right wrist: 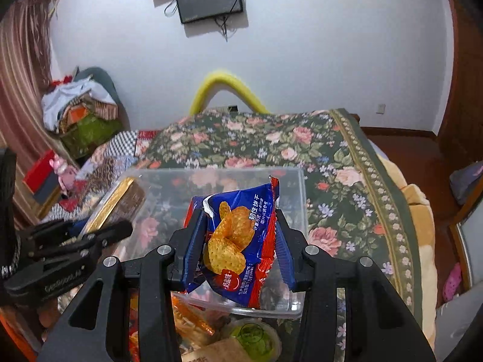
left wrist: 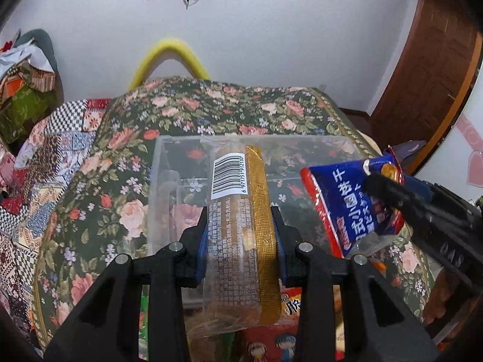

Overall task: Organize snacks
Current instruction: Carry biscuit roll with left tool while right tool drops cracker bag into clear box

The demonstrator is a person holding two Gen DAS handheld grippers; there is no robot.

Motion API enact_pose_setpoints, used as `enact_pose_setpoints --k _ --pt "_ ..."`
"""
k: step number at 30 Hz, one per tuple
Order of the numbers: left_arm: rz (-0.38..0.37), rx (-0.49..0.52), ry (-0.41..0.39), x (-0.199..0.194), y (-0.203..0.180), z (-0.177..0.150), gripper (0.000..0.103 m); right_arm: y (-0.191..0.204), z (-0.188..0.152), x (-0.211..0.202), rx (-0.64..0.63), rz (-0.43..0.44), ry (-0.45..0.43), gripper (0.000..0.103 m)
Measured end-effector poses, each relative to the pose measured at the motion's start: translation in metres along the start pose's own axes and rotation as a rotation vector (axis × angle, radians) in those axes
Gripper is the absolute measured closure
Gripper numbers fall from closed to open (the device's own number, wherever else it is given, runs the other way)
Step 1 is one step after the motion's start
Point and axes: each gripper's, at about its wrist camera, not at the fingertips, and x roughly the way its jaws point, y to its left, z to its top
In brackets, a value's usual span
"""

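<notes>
two tongs (left wrist: 241, 238) (right wrist: 238, 241), two packets (left wrist: 241, 235) (right wrist: 238, 238), one clear box (right wrist: 299, 187)

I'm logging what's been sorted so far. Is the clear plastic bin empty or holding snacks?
Empty, as far as visible: the floral cloth shows through the clear bin; both packets are held above it.

blue biscuit packet (right wrist: 238, 238) pinched, clear box (right wrist: 297, 181) below

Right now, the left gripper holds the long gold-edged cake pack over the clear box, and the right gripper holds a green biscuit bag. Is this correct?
Not quite. The biscuit bag in the right gripper is blue and red, not green; the right wrist view shows it plainly. The rest holds: the left gripper holds the gold-edged cake pack over the clear box.
</notes>
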Motion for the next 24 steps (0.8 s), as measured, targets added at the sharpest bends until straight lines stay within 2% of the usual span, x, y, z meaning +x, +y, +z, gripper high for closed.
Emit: enact_pose_setpoints --k 7,8,9,14,17,19,24 --pt "0.014 0.039 0.061 0.028 -0.006 0.001 0.067 -0.003 -0.005 0.025 0.010 0.015 0.085 0.062" --pt "0.015 0.041 0.066 0.031 -0.007 0.001 0.070 -0.004 -0.006 0.027 0.009 0.020 0.094 0.062" --pt "0.013 0.044 0.066 0.032 -0.007 0.001 0.074 -0.004 -0.007 0.028 0.008 0.024 0.102 0.062" --pt "0.034 0.056 0.049 0.028 -0.009 0.004 0.074 -0.001 -0.010 0.028 -0.016 0.005 0.112 0.062" --pt "0.043 0.052 0.034 0.019 -0.008 0.002 0.074 -0.003 -0.009 0.023 -0.019 -0.006 0.111 0.050" --pt "0.040 0.042 0.033 0.012 -0.006 0.001 0.074 -0.005 -0.008 0.017 -0.009 -0.015 0.094 0.034" --pt "0.061 0.047 0.012 -0.007 -0.003 -0.001 0.074 -0.007 -0.008 -0.005 -0.011 -0.017 0.063 0.030"
